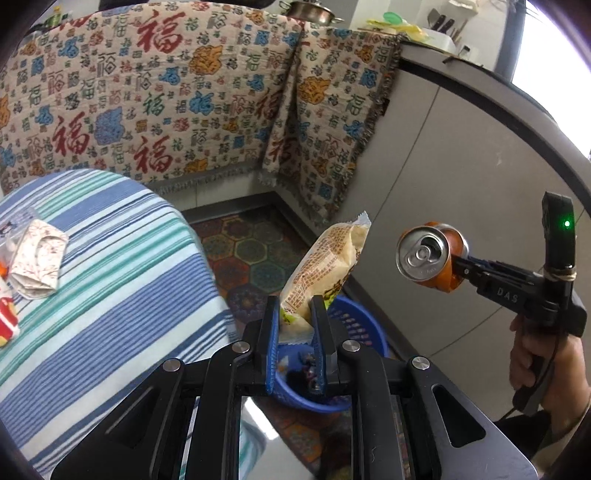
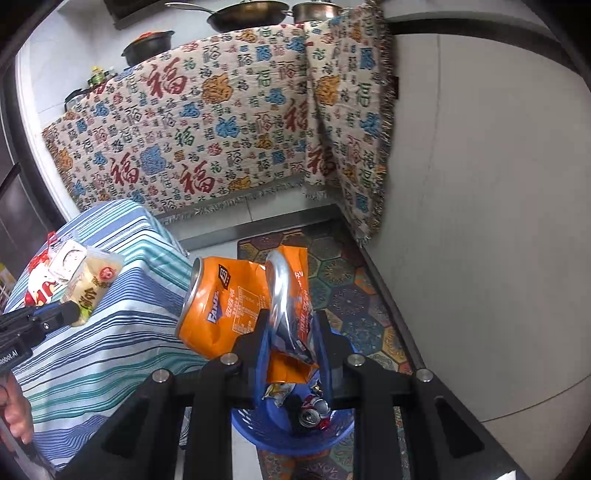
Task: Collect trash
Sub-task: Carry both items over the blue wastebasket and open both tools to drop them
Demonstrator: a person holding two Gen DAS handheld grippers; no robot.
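Right tongs (image 2: 293,334) clamp a crushed orange soda can (image 2: 236,299). A blue basket (image 2: 295,439) of trash sits below. Left tongs (image 2: 61,314) grip a snack packet (image 2: 92,284).

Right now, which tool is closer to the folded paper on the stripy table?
Left. The left tool, shut on a snack wrapper, sits beside the table's edge, nearer the folded paper. The right tool, holding the orange can, is farther away.

patterned blanket (image 1: 155,92) draped over counter | striped tablecloth (image 1: 122,280) | hexagon-patterned floor mat (image 2: 343,284) | pans (image 2: 247,13) above
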